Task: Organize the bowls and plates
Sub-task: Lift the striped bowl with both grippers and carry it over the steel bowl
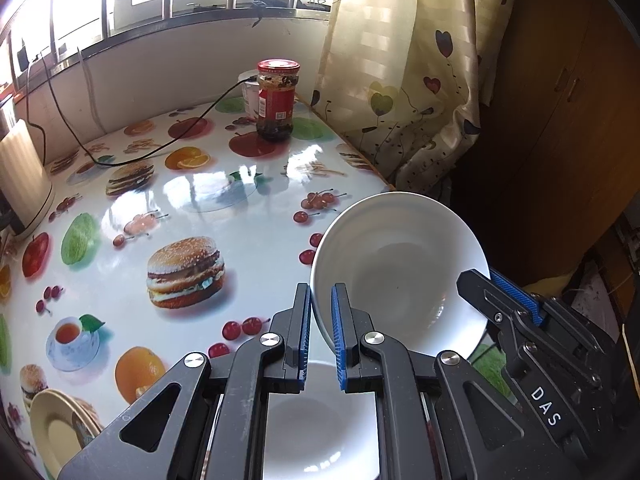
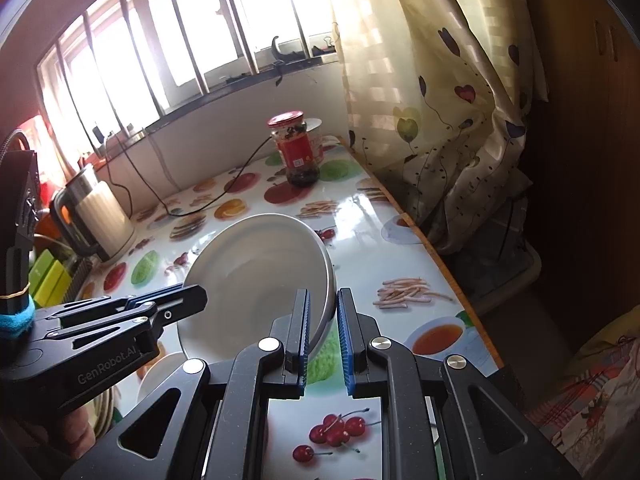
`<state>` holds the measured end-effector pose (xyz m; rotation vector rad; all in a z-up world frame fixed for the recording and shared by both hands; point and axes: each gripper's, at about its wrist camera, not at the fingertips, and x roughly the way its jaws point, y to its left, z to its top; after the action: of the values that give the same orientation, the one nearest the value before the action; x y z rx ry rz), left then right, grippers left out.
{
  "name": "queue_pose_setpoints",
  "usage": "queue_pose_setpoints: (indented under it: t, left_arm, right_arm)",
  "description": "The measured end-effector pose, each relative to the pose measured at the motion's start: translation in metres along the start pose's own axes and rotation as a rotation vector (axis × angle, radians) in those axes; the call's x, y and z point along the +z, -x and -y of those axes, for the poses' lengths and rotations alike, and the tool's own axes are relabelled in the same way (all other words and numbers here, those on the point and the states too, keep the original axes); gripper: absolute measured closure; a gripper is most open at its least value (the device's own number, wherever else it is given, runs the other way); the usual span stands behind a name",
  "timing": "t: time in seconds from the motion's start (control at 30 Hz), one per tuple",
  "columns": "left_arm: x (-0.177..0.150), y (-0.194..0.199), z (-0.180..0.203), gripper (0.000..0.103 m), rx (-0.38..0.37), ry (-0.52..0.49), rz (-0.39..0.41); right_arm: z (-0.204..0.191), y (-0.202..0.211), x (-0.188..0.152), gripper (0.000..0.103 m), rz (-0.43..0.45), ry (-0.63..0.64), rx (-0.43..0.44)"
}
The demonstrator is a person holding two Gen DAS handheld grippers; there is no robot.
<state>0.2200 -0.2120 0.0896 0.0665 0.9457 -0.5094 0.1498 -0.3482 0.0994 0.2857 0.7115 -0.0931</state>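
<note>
Two white bowls show: one (image 1: 400,276) is tilted above the table (image 1: 256,208), its opening facing the cameras, and a second bowl (image 1: 320,420) sits below it. The left gripper (image 1: 321,324) and right gripper (image 2: 323,326) each pinch opposite rims of the raised bowl. Only the left view shows the stacked plates (image 1: 60,432); only the right shows the kettle (image 2: 100,212). One jar (image 1: 278,100) stands far back.

You can read "DAS" in white capitals on the black body of the right gripper (image 1: 486,280), where it enters the left wrist view at the lower right. "GenRobot.AI" stands in pale letters on the black body of the left gripper (image 2: 192,294), at the lower left of the right wrist view. The red label on the jar (image 1: 277,100) near the table's far edge is too small to read.
</note>
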Motion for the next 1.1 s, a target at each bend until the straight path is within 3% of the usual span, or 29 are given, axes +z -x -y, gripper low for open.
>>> queue_pose_setpoints:
  t: [0.47,1.1]
  left_arm:
    - [-0.021,0.033,-0.015,0.092,0.006,0.022,0.051]
    - [-0.059,0.05,-0.046,0.092,0.016,0.109,0.035]
  right_arm:
    - [-0.026,0.025,-0.016,0.089,0.011,0.022,0.026]
    - [-0.055,0.032,-0.045,0.089,-0.034,0.061,0.071]
